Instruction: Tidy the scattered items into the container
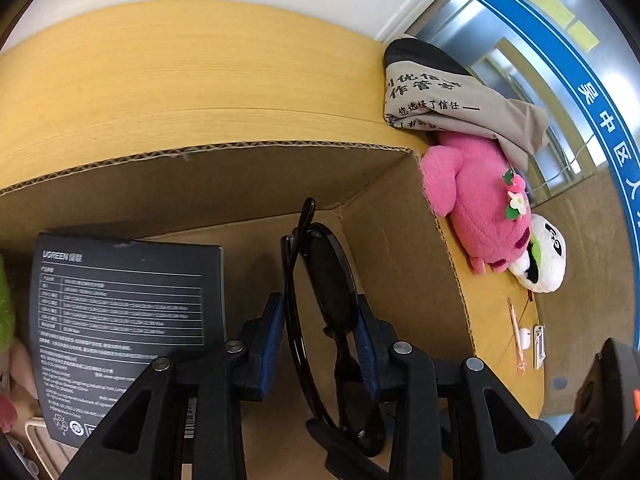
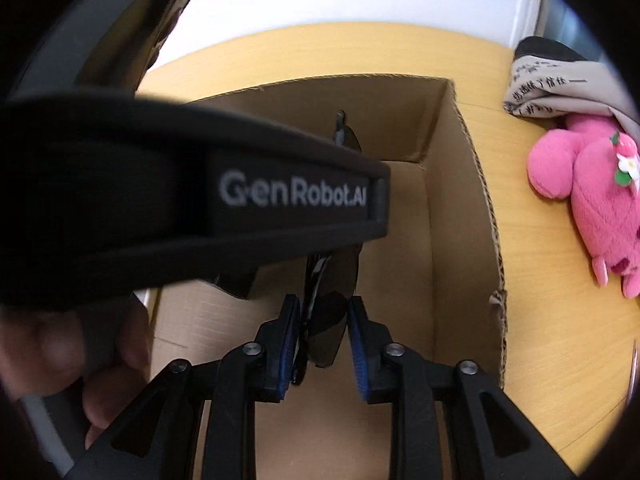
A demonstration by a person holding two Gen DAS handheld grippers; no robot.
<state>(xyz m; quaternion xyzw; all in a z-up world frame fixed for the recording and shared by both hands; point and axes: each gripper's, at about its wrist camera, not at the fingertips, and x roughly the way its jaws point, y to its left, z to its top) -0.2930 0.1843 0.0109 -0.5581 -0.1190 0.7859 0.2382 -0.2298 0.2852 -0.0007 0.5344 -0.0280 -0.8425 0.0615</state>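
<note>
Cardboard box (image 1: 400,240): brown and open at the top, it stands on the yellow wooden desk (image 1: 200,80); both grippers reach into it from above
Sunglasses (image 1: 332,292): black, with dark lenses, they hang inside the box, above its bottom, between the fingers of both grippers
Left gripper (image 1: 320,344): its blue-padded fingers are clenched on the sunglasses, one pad at each side of the frame
Right gripper (image 2: 324,344): its fingers stand at both sides of one lens; the left pad seems to touch the frame, the right pad shows a small gap, so I cannot tell if it really grips
Dark packet (image 1: 120,320): a flat black package with white print, it leans inside the box at the left side
Pink plush toy (image 1: 480,200): it lies on the desk just beside the box's right wall, partly under a grey printed cloth (image 1: 440,100)
Panda plush (image 1: 548,256): white and black, touching the pink toy
Pen (image 1: 516,336): thin and rose-coloured, on the desk near the edge, beside small white things
</note>
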